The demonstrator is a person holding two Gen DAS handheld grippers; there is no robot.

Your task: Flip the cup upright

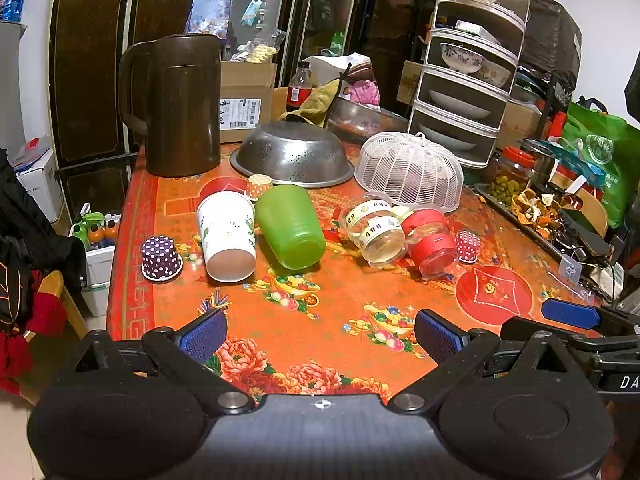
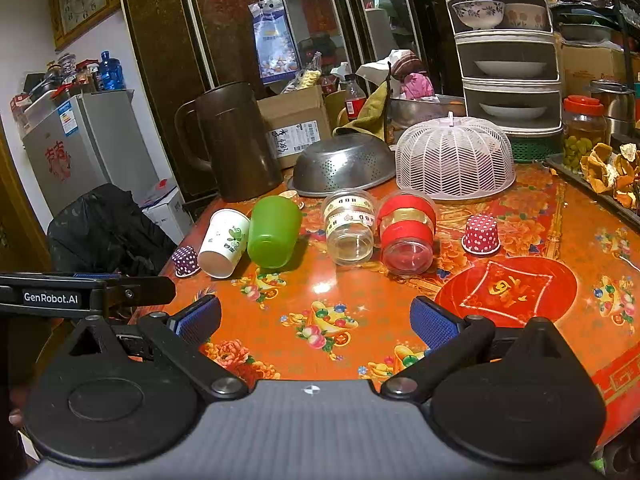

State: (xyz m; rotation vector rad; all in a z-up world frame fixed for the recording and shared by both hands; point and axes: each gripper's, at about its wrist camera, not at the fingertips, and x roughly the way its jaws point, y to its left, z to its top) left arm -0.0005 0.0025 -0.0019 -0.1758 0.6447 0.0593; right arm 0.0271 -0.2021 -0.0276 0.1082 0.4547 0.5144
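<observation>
Both grippers – left (image 1: 320, 336), right (image 2: 316, 322) – spread, empty, low in frame; cups (image 1: 290, 226) mid-frame, colander (image 1: 292, 156) and jug (image 1: 182, 106) behind.

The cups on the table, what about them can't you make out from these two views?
- Small orange dotted cup: left wrist view, mostly hidden behind the white paper cup and green cup; right wrist view shows almost nothing of it.
- Purple dotted cup: right wrist view, small, partly covered by the white paper cup.
- Green cup's mouth: faces away in both views.
</observation>
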